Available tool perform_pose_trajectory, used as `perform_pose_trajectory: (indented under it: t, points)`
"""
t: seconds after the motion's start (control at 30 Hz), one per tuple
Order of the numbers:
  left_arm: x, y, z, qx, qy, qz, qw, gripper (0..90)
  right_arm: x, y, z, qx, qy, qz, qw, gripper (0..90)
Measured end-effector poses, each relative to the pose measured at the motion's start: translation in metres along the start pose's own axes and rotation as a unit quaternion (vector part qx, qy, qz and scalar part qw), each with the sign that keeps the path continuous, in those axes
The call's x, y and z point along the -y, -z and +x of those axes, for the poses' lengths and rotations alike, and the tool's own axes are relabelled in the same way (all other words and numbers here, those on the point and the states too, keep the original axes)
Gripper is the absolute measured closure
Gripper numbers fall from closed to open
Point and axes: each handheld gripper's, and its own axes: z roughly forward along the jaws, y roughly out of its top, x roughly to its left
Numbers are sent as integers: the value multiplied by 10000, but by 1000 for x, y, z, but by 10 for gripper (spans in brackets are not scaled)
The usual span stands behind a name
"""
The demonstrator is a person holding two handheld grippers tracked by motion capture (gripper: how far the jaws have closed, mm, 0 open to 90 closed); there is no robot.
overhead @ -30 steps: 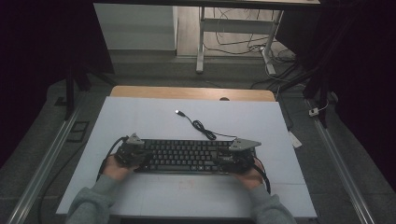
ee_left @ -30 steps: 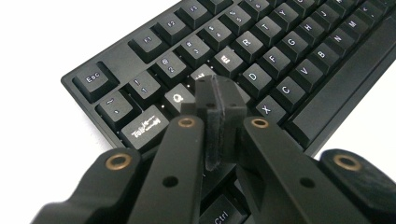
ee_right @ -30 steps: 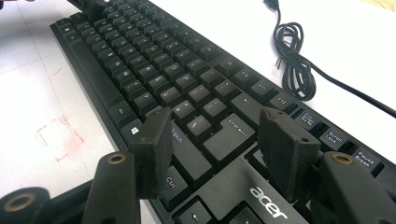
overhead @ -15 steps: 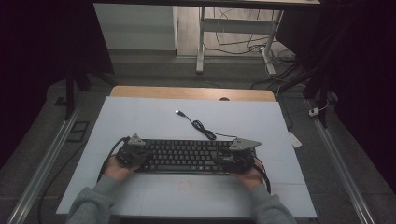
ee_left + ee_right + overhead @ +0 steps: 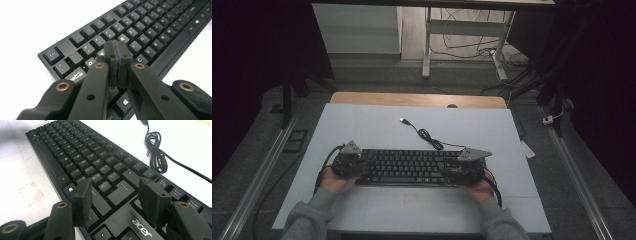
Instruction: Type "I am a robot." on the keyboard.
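Observation:
A black Acer keyboard [image 5: 407, 167] lies across the near middle of the white table [image 5: 362, 125]. Its black cable [image 5: 427, 135] runs back in a small coil to a loose USB plug [image 5: 402, 120]. My left gripper [image 5: 361, 165] sits over the keyboard's left end. In the left gripper view the left gripper [image 5: 116, 47] has its pads together just above the letter keys [image 5: 150, 32]; its jaws have just been opening a hair, with nothing between them. My right gripper [image 5: 458, 170] hovers over the right end. In the right gripper view the right gripper [image 5: 115, 187] stands open over the Enter key area [image 5: 122, 191], beside the coiled cable [image 5: 156, 155].
A wooden strip [image 5: 412, 98] borders the table's far edge. Metal rails [image 5: 262, 165] run along both sides. A faint red square mark [image 5: 30, 192] is on the table in front of the keyboard. A small white tag [image 5: 527, 149] lies at the right edge.

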Motion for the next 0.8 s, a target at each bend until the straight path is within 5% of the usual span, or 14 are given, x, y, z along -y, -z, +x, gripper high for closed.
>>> perform_pose_trajectory:
  t: [0.37,0.8]
  points:
    - [2,13,-5,131,189,-271,9994,509,0,2,1,18,-26,-63,10000,454]
    - [12,20,-13,63,199,-288,9994,374,-1,6,-1,70,-24,-175,9998,452]
